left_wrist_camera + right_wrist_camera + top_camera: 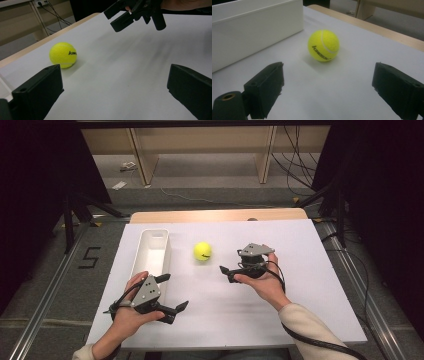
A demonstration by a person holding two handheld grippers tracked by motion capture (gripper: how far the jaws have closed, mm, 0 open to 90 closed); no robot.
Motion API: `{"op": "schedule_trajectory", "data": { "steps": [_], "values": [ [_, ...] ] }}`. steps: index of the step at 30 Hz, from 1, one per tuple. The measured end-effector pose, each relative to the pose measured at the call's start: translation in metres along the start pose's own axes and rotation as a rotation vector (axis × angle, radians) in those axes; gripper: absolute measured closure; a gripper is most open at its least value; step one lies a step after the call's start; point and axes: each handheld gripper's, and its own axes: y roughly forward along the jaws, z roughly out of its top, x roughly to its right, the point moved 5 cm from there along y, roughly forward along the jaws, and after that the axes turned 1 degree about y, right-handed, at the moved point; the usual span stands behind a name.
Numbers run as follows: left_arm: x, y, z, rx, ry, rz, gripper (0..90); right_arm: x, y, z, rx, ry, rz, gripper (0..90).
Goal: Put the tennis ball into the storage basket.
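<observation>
1. Table [310, 290], white-topped with a wooden strip along its far edge. The largest item on my list; everything below sits on or over it.

2. Bin [152, 251], a white, long, open-topped box. I see it lying lengthwise on the left part of the table, its near end just beyond my left gripper. In the right gripper view its pale side wall [257, 30] stands to the left of the ball, apart from it.

3. Left gripper [171, 293], held in the left hand [127, 312] over the near left of the table. Its jaws stand wide apart with nothing between them. In its own view the ball lies just beyond the left jaw, not touching it.

4. Right gripper [231, 270], held in the right hand [265, 282] over the middle of the table, pointing left toward the ball. I read its jaws as wide apart and empty; in its own view the ball sits ahead, between the lines of the two jaws, clear of both. It also appears at the top of the left gripper view [136, 13].

5. Tennis ball [202, 251], yellow-green with black lettering. It rests on the bare tabletop between the bin and the right gripper, near both, touching neither [323, 45] [63, 55].
</observation>
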Motion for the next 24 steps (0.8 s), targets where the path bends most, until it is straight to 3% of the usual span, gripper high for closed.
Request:
{"op": "schedule_trajectory", "data": {
  "steps": [24],
  "values": [
    [0.0,-0.001,0.001,0.003,0.004,-0.002,0.0,0.004,0.032,0.003,-0.043,0.018,-0.026,10.9]
  ]
}}
